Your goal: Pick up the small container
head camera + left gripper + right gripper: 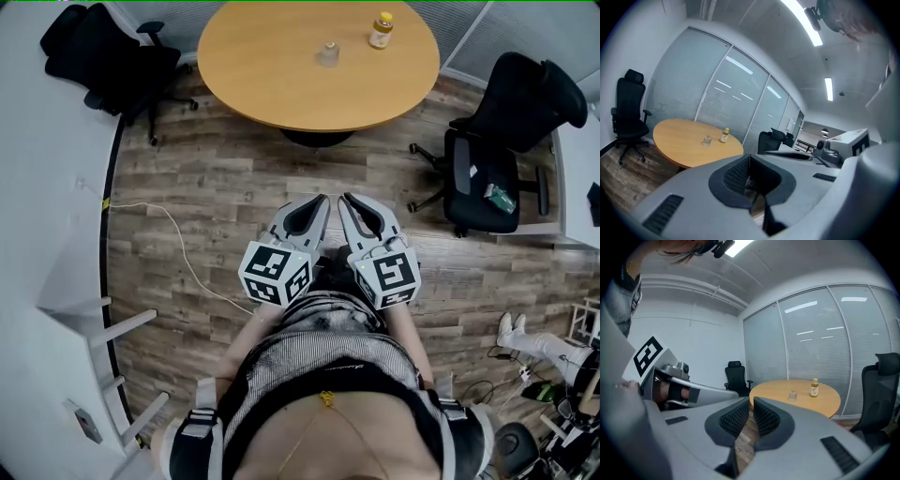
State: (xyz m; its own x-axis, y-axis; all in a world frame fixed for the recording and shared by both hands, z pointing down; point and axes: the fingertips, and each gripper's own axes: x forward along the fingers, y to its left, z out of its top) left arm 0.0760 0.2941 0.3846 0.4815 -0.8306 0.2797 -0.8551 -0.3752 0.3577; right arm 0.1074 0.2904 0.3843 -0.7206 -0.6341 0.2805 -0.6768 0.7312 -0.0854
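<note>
A round wooden table (pixel 272 84) is seen on the plank floor (pixel 216 187), flanked by black office chairs (pixel 112 56). Both tools are held side by side over the floor, well short of the table. The left gripper (pixel 322 199) is clenched on nothing; the right gripper (pixel 345 197) is likewise clenched and empty. A yellow-capped bottle (pixel 381 30) is stood on the tabletop. The small container (pixel 328 53), clear, is stood near it, untouched.

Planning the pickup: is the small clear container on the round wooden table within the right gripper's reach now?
Probably not yet: the right gripper, shut, sits near the person, with a stretch of wood floor before the small clear container. Nothing blocks the way.
</note>
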